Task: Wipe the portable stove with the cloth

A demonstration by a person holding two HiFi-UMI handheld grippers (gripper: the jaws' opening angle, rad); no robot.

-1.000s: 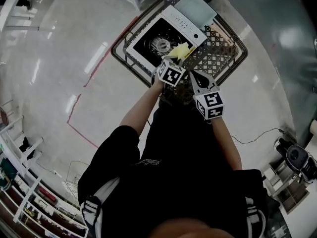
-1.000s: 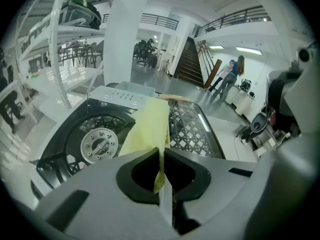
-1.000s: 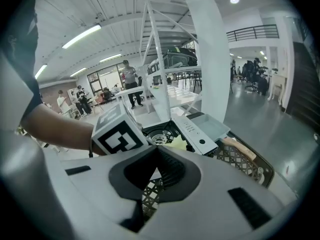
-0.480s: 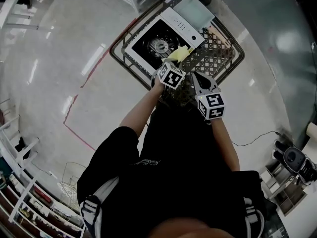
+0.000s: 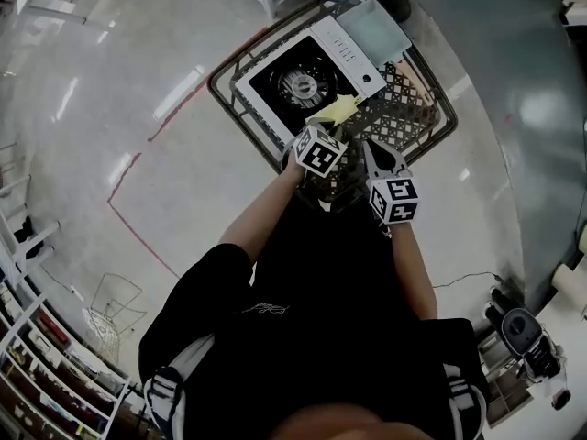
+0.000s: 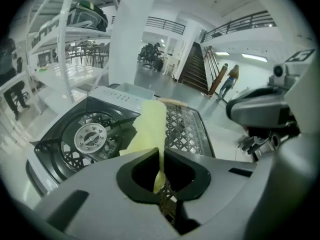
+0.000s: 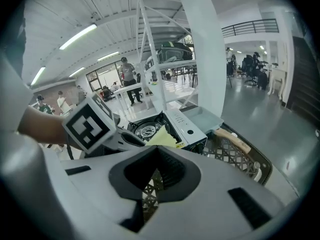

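Head view: portable stove (image 5: 298,79) lies in left part of wire basket (image 5: 417,108), both tools over basket's near side.

Left gripper view shows grip plainly: left gripper (image 6: 160,166) jaws pressed together on lower edge of yellow cloth (image 6: 149,126), which stands up beside burner (image 6: 90,136).

Right gripper view: right gripper (image 7: 156,176) jaws fully together, nothing between, basket mesh beneath.

Whether cloth touches stove: not clear in any view.

Large open hall; white racks (image 6: 64,34), staircase (image 6: 195,71), balcony railing (image 6: 240,24)
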